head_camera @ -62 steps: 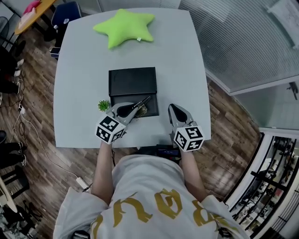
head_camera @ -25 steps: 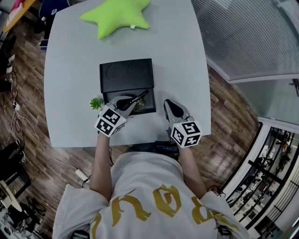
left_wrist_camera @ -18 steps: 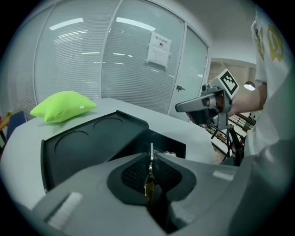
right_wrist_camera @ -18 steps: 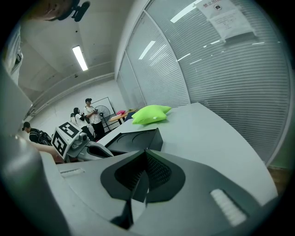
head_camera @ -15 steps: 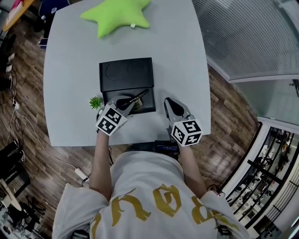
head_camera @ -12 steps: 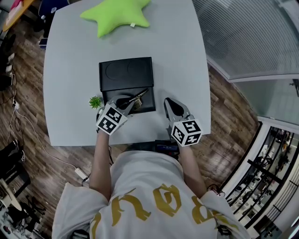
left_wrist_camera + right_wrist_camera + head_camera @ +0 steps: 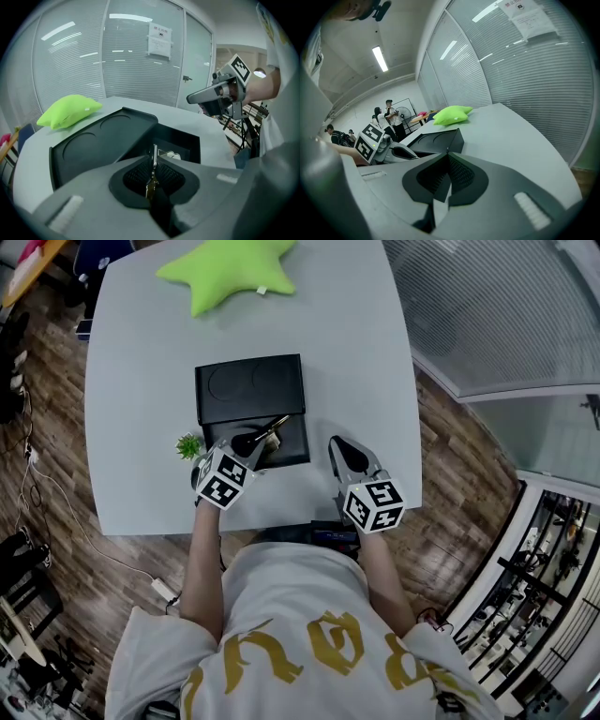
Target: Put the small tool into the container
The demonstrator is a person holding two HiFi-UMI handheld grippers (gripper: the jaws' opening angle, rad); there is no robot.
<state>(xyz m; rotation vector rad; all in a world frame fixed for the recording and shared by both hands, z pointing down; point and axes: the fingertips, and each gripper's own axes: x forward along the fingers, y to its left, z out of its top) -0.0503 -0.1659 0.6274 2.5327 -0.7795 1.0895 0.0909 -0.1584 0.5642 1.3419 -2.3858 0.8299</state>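
Head view is showing a smooth grey table [image 7: 361, 362] over plank flooring [image 7: 56, 540]; above the matte black container [image 7: 249, 388], left gripper [image 7: 257, 440] is pinching the slim small tool [image 7: 277, 423], right gripper [image 7: 338, 446] sitting closed

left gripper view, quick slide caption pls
Left gripper shut on the small tool, tip over the open black container, green cushion behind.

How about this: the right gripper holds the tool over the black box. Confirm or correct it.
Wrong gripper: the left gripper holds the tool over the black box. The left gripper view shows it pinched between the fingers; the right gripper is shut, empty.
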